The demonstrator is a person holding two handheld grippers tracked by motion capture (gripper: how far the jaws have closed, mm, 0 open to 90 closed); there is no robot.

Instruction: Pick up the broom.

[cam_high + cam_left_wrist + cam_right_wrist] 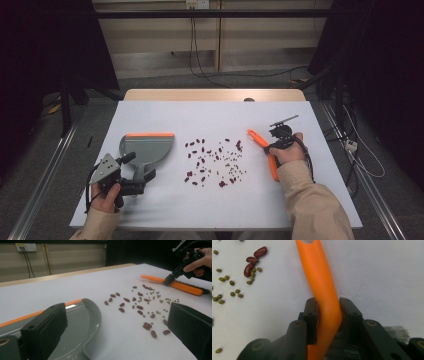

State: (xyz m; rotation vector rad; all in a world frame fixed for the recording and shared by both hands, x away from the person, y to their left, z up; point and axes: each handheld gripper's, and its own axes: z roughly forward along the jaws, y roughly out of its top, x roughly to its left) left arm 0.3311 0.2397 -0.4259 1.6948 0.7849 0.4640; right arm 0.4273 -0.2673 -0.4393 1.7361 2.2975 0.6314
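Observation:
A grey dustpan (146, 149) with an orange front lip lies at the left of the white table (220, 115). My left gripper (138, 168) is at its handle end, jaws wide open and holding nothing. The left gripper view has the pan (82, 322) low between the jaws of that gripper (117, 315). Red and green beans (215, 162) are scattered mid-table, also seen as beans (140, 306). My right gripper (272, 146) is shut on the orange handle of a hand brush (266, 150). The right gripper view shows the handle (319, 277) clamped in the gripper (328, 315).
The brush's dark bristles (397, 331) rest on the table beside my right jaw. Beans (252, 262) lie just left of the brush handle. The table's wooden far edge (215, 94) is bare. Cables and dark stands sit on the floor around the table.

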